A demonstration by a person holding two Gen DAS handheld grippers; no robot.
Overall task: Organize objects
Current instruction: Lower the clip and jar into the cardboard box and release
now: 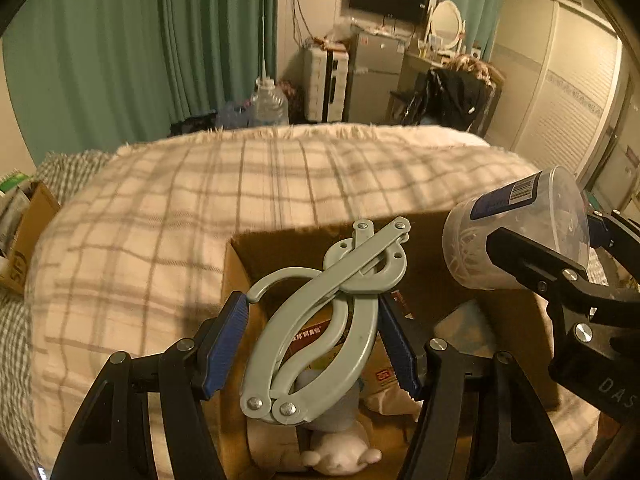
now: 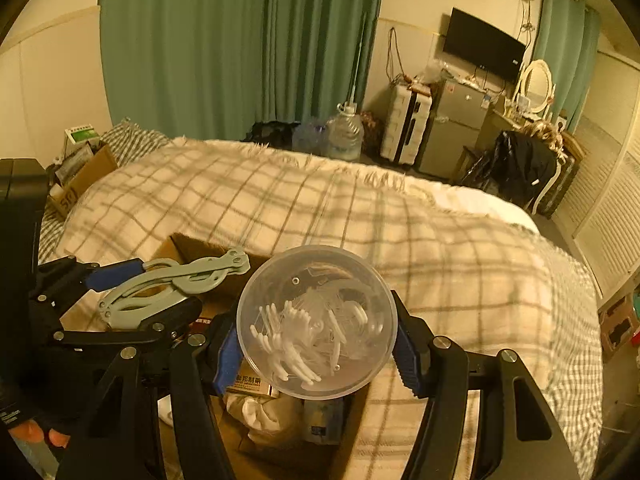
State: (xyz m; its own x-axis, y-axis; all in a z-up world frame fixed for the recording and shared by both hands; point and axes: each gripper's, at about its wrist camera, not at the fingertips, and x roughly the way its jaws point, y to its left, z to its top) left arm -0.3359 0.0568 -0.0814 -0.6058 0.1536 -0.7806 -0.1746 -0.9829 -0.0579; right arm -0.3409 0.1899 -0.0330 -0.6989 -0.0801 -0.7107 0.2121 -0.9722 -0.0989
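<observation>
My left gripper (image 1: 312,340) is shut on a grey folding plastic hanger (image 1: 320,320) and holds it over an open cardboard box (image 1: 256,256) on the bed. The hanger also shows in the right wrist view (image 2: 168,288). My right gripper (image 2: 316,332) is shut on a clear plastic jar (image 2: 316,322) of white floss picks, also over the box (image 2: 188,246). The jar shows at the right of the left wrist view (image 1: 516,236). The box holds packets and white soft items.
A checked blanket (image 1: 200,208) covers the bed. A second cardboard box (image 2: 88,176) sits at the bed's far left. Beyond the bed stand water bottles (image 2: 344,132), a suitcase (image 2: 404,124), a small fridge (image 2: 452,128) and a chair with dark clothes (image 2: 520,168).
</observation>
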